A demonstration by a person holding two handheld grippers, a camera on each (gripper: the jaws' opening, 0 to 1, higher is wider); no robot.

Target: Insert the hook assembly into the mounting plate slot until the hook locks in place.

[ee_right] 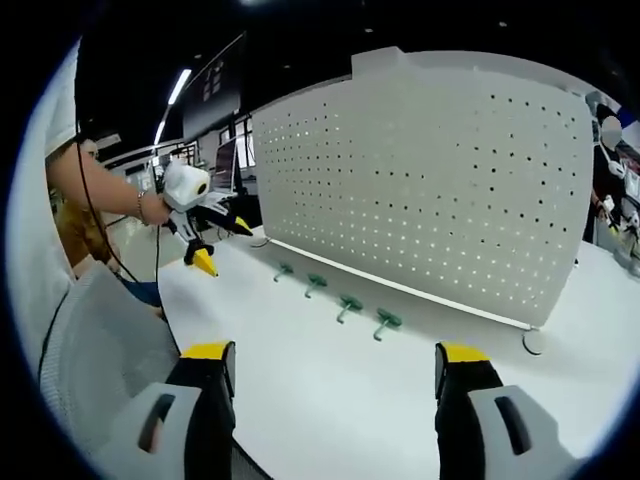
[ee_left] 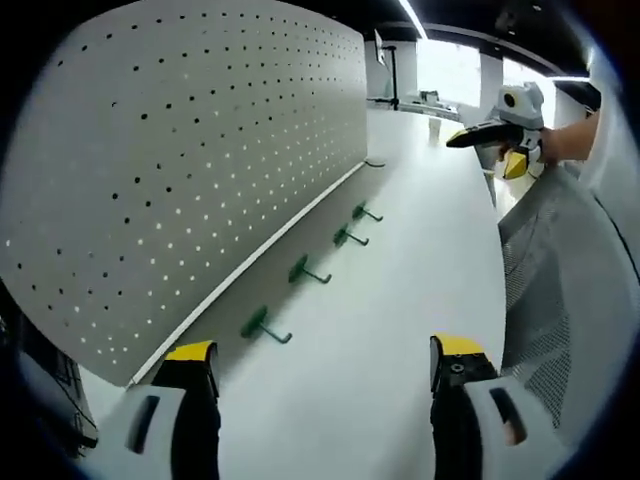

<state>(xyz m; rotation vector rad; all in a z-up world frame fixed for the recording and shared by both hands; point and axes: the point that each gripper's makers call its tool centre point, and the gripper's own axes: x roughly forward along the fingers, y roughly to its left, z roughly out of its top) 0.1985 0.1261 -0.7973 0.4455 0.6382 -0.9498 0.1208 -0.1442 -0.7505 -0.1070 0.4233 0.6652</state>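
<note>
A white perforated mounting plate (ee_left: 190, 160) stands upright along the table's back edge; it also appears as the pegboard (ee_right: 430, 180). Several green hooks (ee_left: 265, 327) lie in a row on the white table at its foot, apart from the plate, seen again as the hook row (ee_right: 349, 305). My left gripper (ee_left: 325, 362) is open and empty, hovering short of the nearest hook. My right gripper (ee_right: 335, 360) is also open and empty, above the table in front of the hooks. Each gripper is held in the air in the other's view: the right one (ee_left: 470, 137), the left one (ee_right: 222, 245).
A grey mesh chair back (ee_left: 560, 300) stands at the table's front edge, also seen as the mesh chair (ee_right: 100, 340). A small round disc (ee_right: 535, 342) lies by the plate's end. The white table (ee_left: 400, 300) is bare in front of the hooks.
</note>
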